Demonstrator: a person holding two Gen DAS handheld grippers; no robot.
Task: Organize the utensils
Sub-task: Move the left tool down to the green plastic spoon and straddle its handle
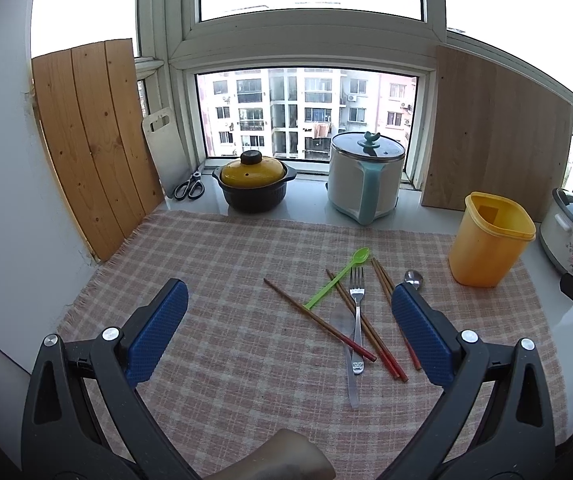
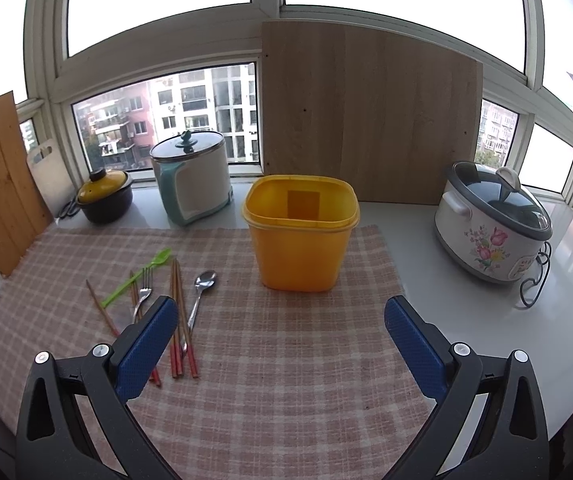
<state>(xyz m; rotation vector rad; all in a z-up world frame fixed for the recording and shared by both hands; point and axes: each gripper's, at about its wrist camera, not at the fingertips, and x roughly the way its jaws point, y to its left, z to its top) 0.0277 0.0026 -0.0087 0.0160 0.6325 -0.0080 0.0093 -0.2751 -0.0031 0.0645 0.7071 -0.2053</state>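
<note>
Loose utensils lie on a checked cloth: a green plastic spoon, a metal fork, a metal spoon, a clear plastic knife and several wooden chopsticks. An empty yellow container stands upright to their right. My left gripper is open and empty, hovering just before the utensils. My right gripper is open and empty in front of the yellow container, with the utensils at its left finger.
Along the window ledge stand a black pot with a yellow lid, a white electric pot, scissors, a grey cutting board and wooden boards. A floral rice cooker sits right on the white counter.
</note>
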